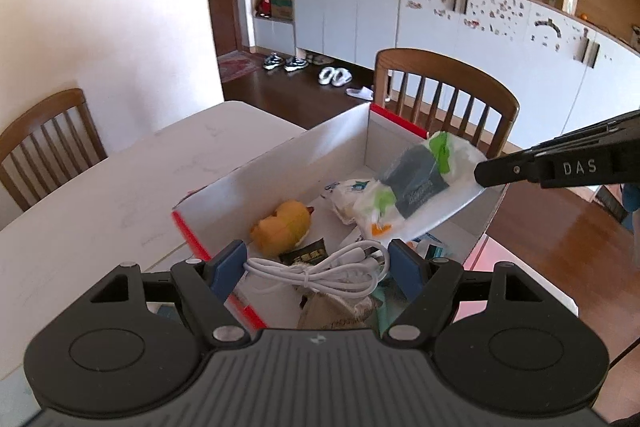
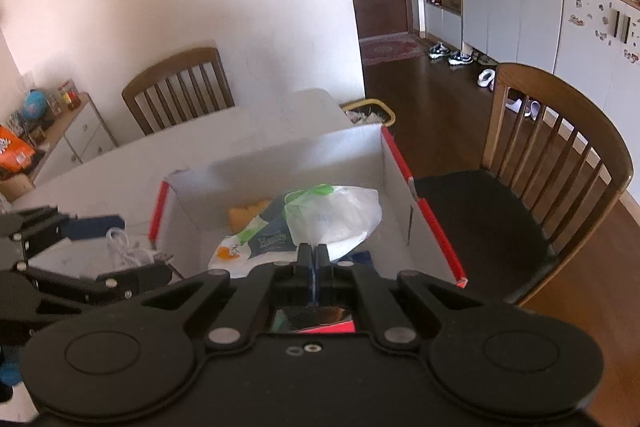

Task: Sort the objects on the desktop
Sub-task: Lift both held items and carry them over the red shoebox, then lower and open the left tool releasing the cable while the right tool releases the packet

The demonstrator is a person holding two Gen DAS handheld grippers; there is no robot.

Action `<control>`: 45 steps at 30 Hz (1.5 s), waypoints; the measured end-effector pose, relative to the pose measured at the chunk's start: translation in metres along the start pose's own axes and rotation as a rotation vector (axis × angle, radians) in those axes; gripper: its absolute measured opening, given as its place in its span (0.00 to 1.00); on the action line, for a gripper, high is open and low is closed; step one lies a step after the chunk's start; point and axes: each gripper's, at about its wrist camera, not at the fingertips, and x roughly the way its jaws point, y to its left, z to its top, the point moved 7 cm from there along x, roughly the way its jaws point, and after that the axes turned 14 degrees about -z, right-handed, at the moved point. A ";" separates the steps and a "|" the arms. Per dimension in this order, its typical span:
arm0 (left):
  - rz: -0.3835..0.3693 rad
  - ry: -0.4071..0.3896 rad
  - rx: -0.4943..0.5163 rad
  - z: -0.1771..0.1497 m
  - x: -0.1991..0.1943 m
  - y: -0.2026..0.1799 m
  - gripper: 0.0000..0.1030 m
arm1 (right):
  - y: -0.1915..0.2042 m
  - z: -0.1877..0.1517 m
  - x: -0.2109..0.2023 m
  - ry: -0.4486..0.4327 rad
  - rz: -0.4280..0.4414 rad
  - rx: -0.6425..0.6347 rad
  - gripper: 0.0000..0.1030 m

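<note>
Over the middle of the left wrist view, the white cardboard box (image 1: 280,163) with red edges sits on the pale table (image 1: 100,195), already holding a yellow plush toy (image 1: 282,227), wrapped snacks and small packets. The left gripper (image 1: 316,267) stands wide, and a coiled white cable (image 1: 320,269) lies between its blue pads (image 1: 228,267); whether the pads press on the coil I cannot tell. The right gripper (image 2: 314,255) is pinched fully together on the edge of a white plastic bag (image 2: 336,215) with green print, which hangs above the box at the centre right of that view. The likely trouble: the thin bag film may slip from the narrow pinch, or, let go too near the right wall, drape over the red rim and slide to the chair (image 2: 480,219) below. The loose cable could snag on the near wall or uncoil outside the box if released early. Both tools work close together, so a clash over the box is possible.
</note>
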 end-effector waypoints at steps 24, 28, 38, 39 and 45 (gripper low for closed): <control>-0.002 0.203 -0.107 0.021 0.116 0.038 0.75 | -0.011 -0.024 0.043 0.094 0.021 -0.149 0.00; 0.001 0.244 -0.101 0.020 0.131 0.035 0.75 | -0.012 -0.023 0.046 0.095 0.022 -0.162 0.00; 0.005 0.344 -0.111 0.016 0.158 0.039 0.75 | -0.009 -0.021 0.039 0.097 0.031 -0.236 0.21; 0.003 0.351 -0.111 0.016 0.160 0.039 0.75 | -0.009 -0.021 0.037 0.096 0.036 -0.235 0.23; 0.010 0.375 -0.095 0.015 0.164 0.038 0.75 | -0.011 -0.019 0.032 0.091 0.045 -0.210 0.30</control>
